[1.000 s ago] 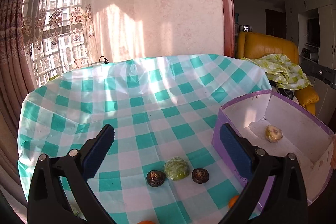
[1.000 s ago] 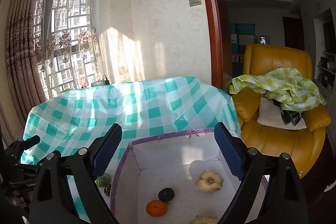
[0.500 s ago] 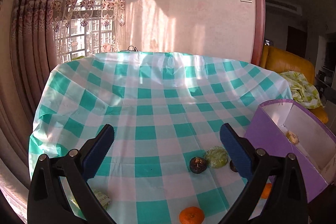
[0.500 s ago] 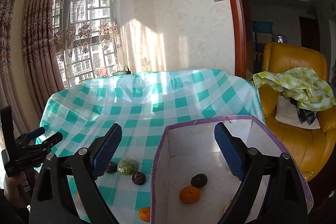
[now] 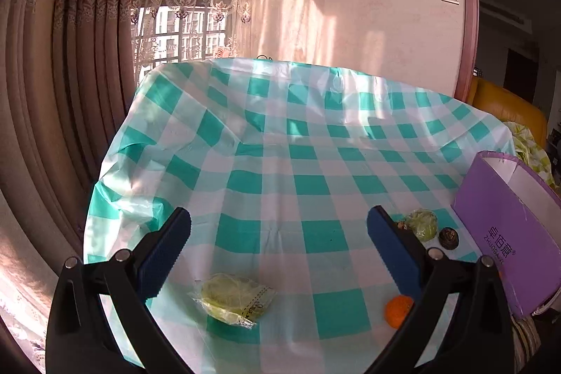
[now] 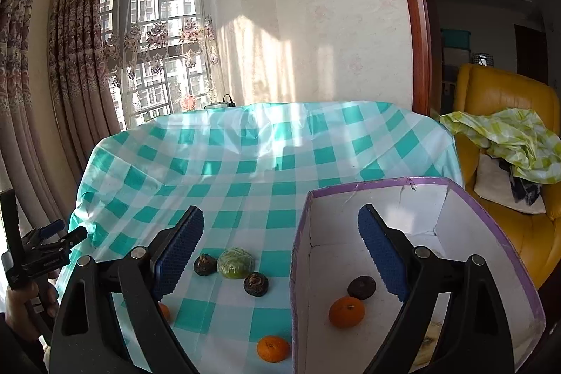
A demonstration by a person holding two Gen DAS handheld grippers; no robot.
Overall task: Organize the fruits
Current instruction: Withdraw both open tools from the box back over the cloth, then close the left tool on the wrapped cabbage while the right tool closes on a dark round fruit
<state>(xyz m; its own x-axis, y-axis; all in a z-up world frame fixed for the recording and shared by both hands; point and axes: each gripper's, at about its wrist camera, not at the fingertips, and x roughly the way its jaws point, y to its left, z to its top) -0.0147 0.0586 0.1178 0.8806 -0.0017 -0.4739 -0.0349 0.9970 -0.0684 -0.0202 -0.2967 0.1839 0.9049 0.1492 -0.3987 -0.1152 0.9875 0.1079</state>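
On the teal-and-white checked tablecloth stands a purple cardboard box (holding an orange tangerine), while the left gripper and right gripper, both gaping wide and empty, hover near a plastic-wrapped green fruit.

Both wrist views face window, low over tablecloth; share purple box.
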